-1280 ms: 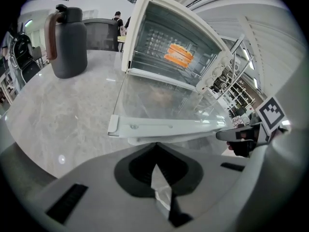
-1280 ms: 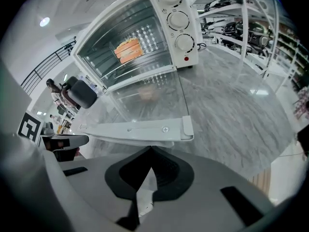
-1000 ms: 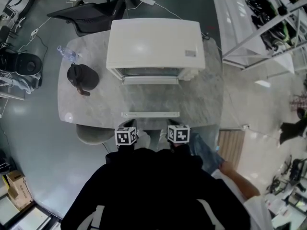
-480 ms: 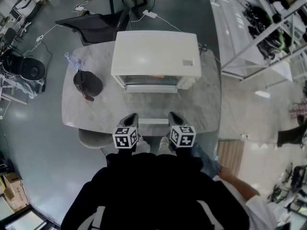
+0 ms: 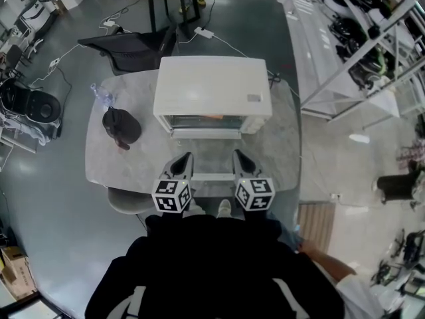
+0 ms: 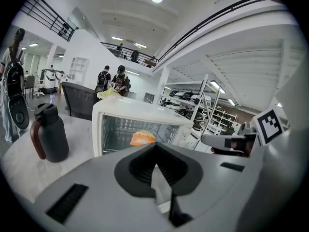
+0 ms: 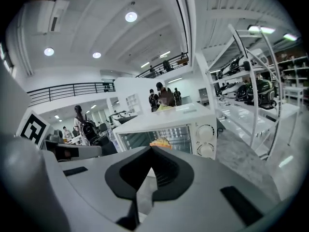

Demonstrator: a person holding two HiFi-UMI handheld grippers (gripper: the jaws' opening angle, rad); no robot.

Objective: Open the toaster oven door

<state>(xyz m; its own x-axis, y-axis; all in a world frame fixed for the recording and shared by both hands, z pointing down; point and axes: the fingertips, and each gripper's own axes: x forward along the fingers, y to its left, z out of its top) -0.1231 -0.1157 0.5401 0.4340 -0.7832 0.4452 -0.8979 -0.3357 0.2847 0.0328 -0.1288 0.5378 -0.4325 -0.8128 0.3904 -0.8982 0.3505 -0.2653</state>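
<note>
The toaster oven [image 5: 212, 85] stands mid-bench [image 5: 106, 161], its glass door [image 5: 206, 155] apparently dropped flat toward the person, with the handle [image 5: 212, 177] near the front edge. An orange piece of food [image 6: 143, 138] shows inside. The left hand-held gripper [image 5: 182, 161] and right hand-held gripper [image 5: 240, 159] flank the handle, each with jaws drawn together on nothing. A bump or downward press on the lowered door could tip the oven forward or strain its hinges. A dark jug [image 5: 121, 125] stands clear, off to the left.
</note>
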